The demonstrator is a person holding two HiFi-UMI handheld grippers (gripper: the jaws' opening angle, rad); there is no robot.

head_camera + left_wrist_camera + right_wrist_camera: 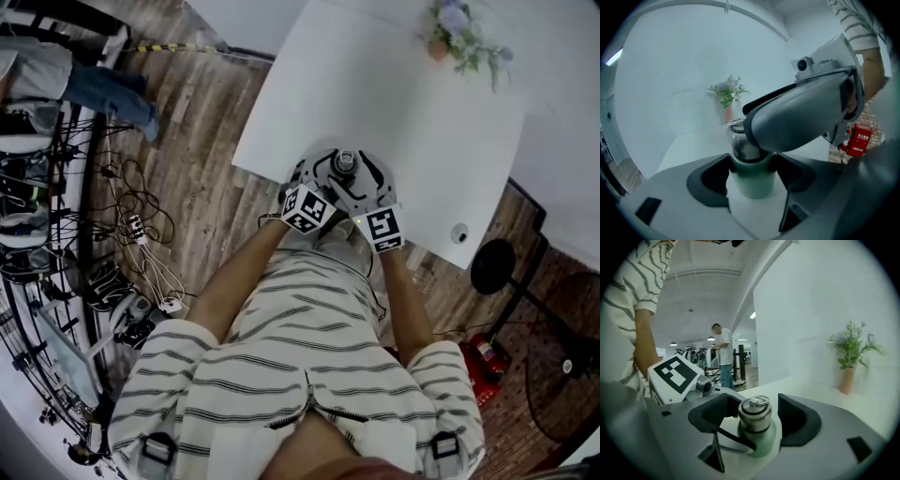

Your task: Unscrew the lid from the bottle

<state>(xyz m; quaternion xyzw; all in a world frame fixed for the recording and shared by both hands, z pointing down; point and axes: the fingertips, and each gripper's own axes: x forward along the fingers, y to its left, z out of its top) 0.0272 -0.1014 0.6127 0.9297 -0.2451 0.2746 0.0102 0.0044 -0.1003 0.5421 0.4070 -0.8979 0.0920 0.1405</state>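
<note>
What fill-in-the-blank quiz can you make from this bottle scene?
The left gripper is clamped on the bottle, whose body is ____.
The right gripper holds its jaws ____ around the metal lid.
The flower vase stands on a ____ table.
Missing: green; open; white.

Cream short-sleeved shirt point(309, 375), thin dark stripes, lower centre of head view. Pale grey shells on left gripper point(752, 173) and right gripper point(757, 420), with black pads point(799, 420). Each carries a white cube point(309, 208) printed with black square markers.
</note>
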